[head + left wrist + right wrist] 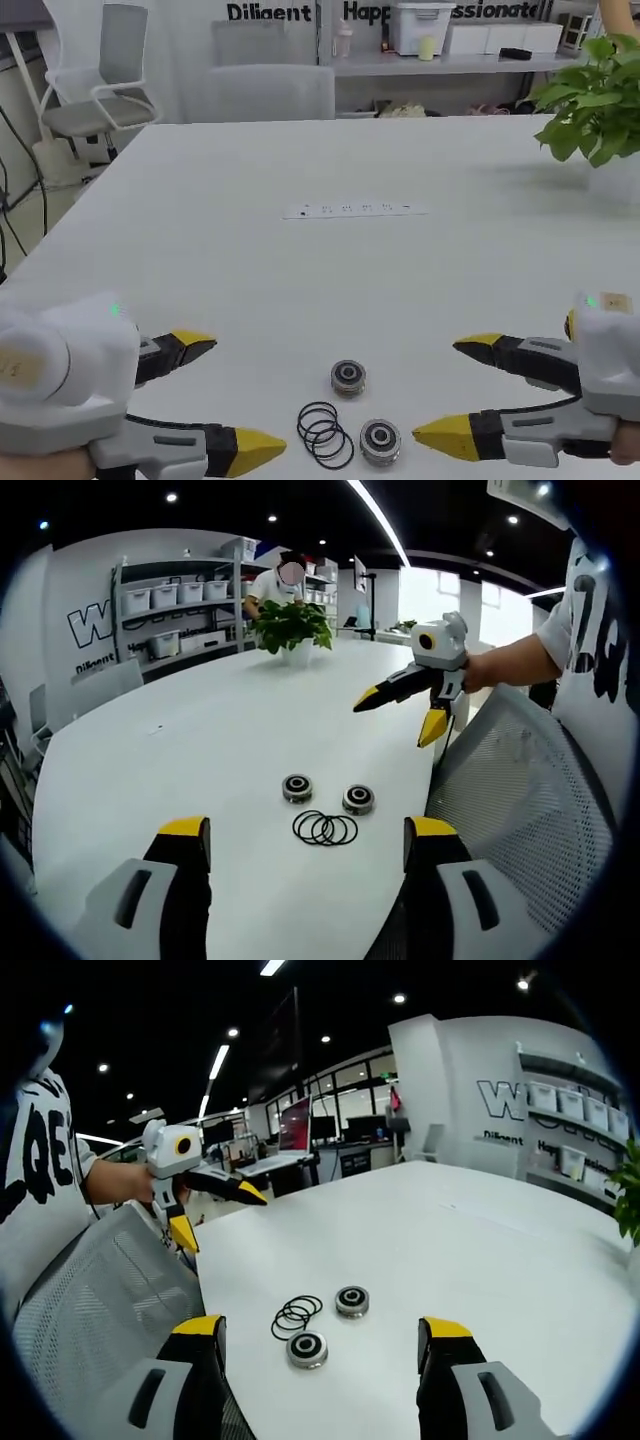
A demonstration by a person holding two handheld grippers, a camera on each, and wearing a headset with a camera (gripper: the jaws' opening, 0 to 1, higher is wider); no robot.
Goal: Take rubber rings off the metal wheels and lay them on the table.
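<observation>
Left gripper point(240, 395) and right gripper point(440, 388): both spread wide, holding nothing, low over the surface point(300, 270), aimed inward at each other.

Between them, far wheel point(347, 377) and near wheel point(380, 438), both flat on their sides, axles straight up. No long axis to line up with, so round from any approach. Far wheel at roughly 3 o'clock from the left gripper, 9 o'clock from the right. Near wheel at 5 o'clock of the far one, near it but apart, and just off the right gripper's lower jaw at its 9 o'clock. Right side clearly closer to that one; about even on the far one, slight edge to the right.

Rings point(323, 434): small overlapping pile of loose black loops, flat, directly on the surface, no tray or bin under them. At 9 o'clock of the near wheel, just beside it, possibly touching, can't tell. Closest to the left gripper's lower jaw, at its 3 o'clock.

Can't tell whether either rim carries a ring yet to come off; too small. Looks late in the task, judging by the pile. If one remains: probably pin the near wheel from the right, peel from the left. Risk: wheel skating on the smooth top, or nudging the pile.

Further back, unrelated: socket strip point(355, 210) at 12 o'clock, plant point(590, 100) at 2 o'clock.
</observation>
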